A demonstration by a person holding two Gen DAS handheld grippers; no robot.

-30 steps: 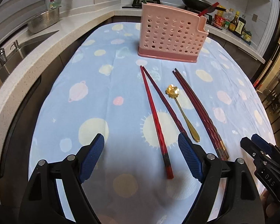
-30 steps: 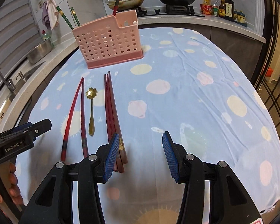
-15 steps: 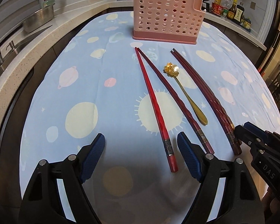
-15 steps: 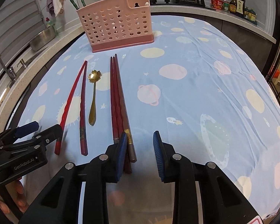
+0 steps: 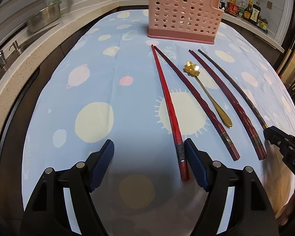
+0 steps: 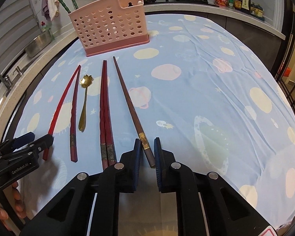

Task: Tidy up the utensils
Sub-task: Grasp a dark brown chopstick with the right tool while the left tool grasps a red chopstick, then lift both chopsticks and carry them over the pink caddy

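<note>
A blue planet-print tablecloth (image 6: 206,82) covers the table, its right half bare and broad out to the rim, while the left side runs close to the stone counter (image 5: 19,59) and its sink. At the far end stands the pink perforated utensil holder (image 6: 110,27), upright, with a few handles sticking out of its top. Between holder and grippers the utensils lie in a row, roughly parallel: a bright red chopstick (image 5: 168,102) and a dark red chopstick (image 5: 194,96) whose far tips meet, a gold flower-headed spoon (image 5: 206,92), then a dark red pair (image 6: 105,108) lying side by side and touching.

The right gripper (image 6: 147,153) is nearly closed, its blue pads on either side of the near end of a brown chopstick (image 6: 127,98) with a gold band, set apart from the pair. The left gripper (image 5: 149,163) hangs wide open and holds nothing; its right pad sits just beside the red chopstick's near end.

"GenRobot.AI" reads on the left gripper's body, "DAS" on the right's. Labels on the sauce bottles (image 6: 240,0) by the stove are too small to read.
</note>
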